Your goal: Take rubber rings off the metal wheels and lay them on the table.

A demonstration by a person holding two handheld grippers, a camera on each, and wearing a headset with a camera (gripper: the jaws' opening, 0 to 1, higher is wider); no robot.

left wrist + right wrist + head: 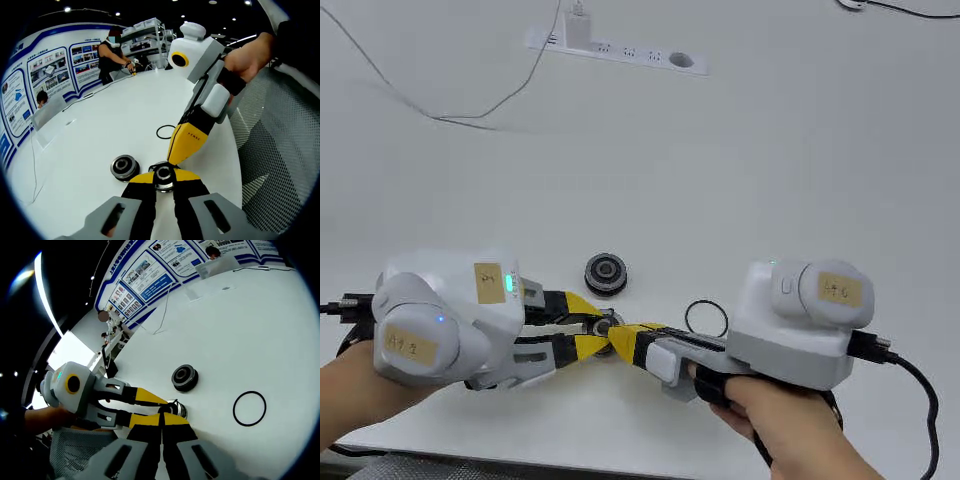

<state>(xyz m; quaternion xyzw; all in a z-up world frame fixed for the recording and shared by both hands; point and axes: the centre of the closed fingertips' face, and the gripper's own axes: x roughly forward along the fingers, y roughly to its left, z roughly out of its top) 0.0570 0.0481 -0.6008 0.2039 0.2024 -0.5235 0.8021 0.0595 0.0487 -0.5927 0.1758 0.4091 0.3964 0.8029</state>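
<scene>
1. Fingers of the left gripper (164, 180) clamp the held wheel (163, 173) from both sides, low at the near edge of the desk (800, 180). Whether the wheel touches the desk I cannot tell.
2. Meeting it tip to tip, the right gripper (161, 416) has its fingers narrow, almost together, at the wheel's rim. Whether rubber is pinched between them I cannot tell.
3. To do this step well, I judge the left should hold the wheel dead steady while the right catches one edge of the ring and peels it sideways off the rim. A straight pull would likely drag the wheel out of the grip.
4. Just beyond the fingers a loose ring (706, 319) lies flat on the desk. Near it stands a second wheel (606, 273) with a dark band round it.
5. Farther back lie a power strip (617, 48) and a cable (510, 95).
6. The head view gives the layout from above, but the crossed fingers largely hide the held wheel. The left gripper view shows its shiny hub face-on, and the right gripper view shows it at the fingertips from the side. A person (111, 55) at the desk's far end appears in the left gripper view.
</scene>
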